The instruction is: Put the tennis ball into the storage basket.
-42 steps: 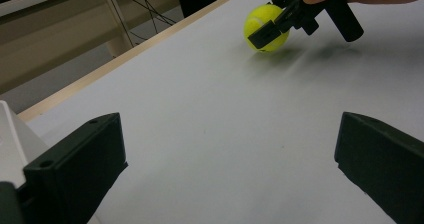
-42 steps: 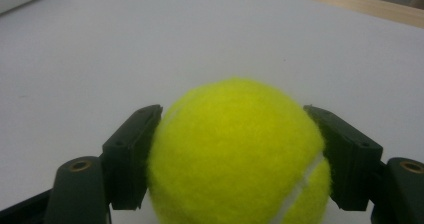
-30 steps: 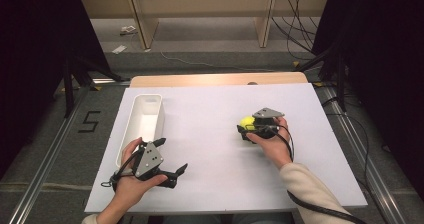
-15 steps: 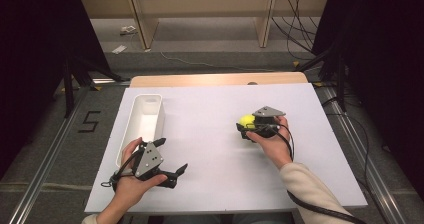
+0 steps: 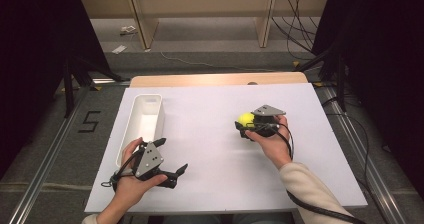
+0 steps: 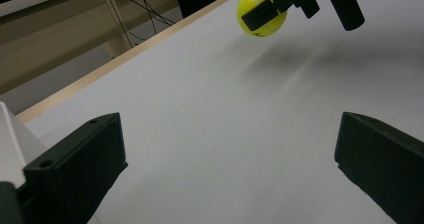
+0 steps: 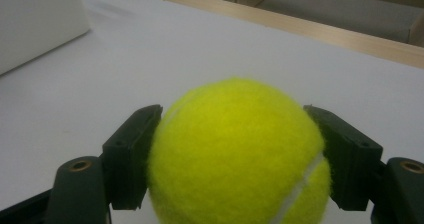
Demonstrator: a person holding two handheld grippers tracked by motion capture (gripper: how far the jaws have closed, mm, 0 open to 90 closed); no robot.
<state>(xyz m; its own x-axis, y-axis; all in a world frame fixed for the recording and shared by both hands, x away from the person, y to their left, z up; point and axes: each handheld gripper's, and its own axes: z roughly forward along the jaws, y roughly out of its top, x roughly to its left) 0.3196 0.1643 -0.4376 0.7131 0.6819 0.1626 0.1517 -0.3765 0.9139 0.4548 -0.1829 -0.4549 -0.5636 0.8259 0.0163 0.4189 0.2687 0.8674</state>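
— Gripping a yellow tennis ball [image 7: 235, 154], is it, that right gripper [image 5: 248, 125]?

— Yes. In the right gripper view both black jaws press against the ball's sides, one on each flank, with the white seam curving down its lower right. The ball bulges out ahead of the jaws.

— Where does that put the ball on the table?

— In the high view it sits right of the middle of the white table top [image 5: 210, 134], at the front of the right gripper, with the right hand [image 5: 272, 144] wrapped around the gripper's body and a cream sleeve [image 5: 310, 189] running back to the near edge. From the left gripper view the ball looks lifted off the surface, with a soft shadow lying on the white beneath it.

— And the left gripper [image 5: 170, 174]?

— Released. Its own view shows the two jaws standing wide apart with bare white table between them, pointing across toward the ball. The left hand [image 5: 132, 184] holds it low near the front left corner.

— Anything else nearby?

— A long white tray [image 5: 135, 126] lies just beyond the left gripper, along the table's left side, well apart from the ball. A strip of wooden tabletop [image 5: 215, 79] shows past the white sheet's far edge.
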